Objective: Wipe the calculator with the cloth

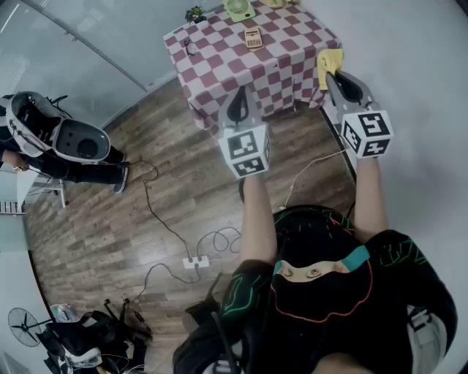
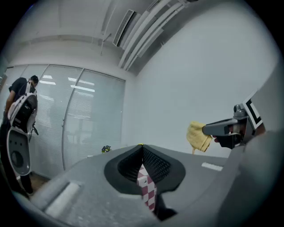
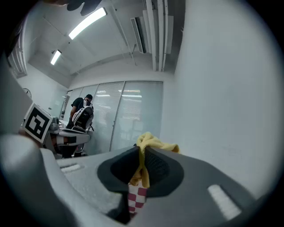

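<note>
Head view: calculator [image 1: 253,37] at twelve o'clock, right gripper [image 1: 333,74] clamping the cloth [image 1: 325,60] at one o'clock, left gripper [image 1: 240,98] closed, empty. Lower the cloth flat onto it, pressing lightly.

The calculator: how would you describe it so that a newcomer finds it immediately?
Find the table with the red-and-white checked cover at the top of the head view. The calculator lies flat near its far edge, just before a pale green object. It is the only small tan rectangle there.
</note>
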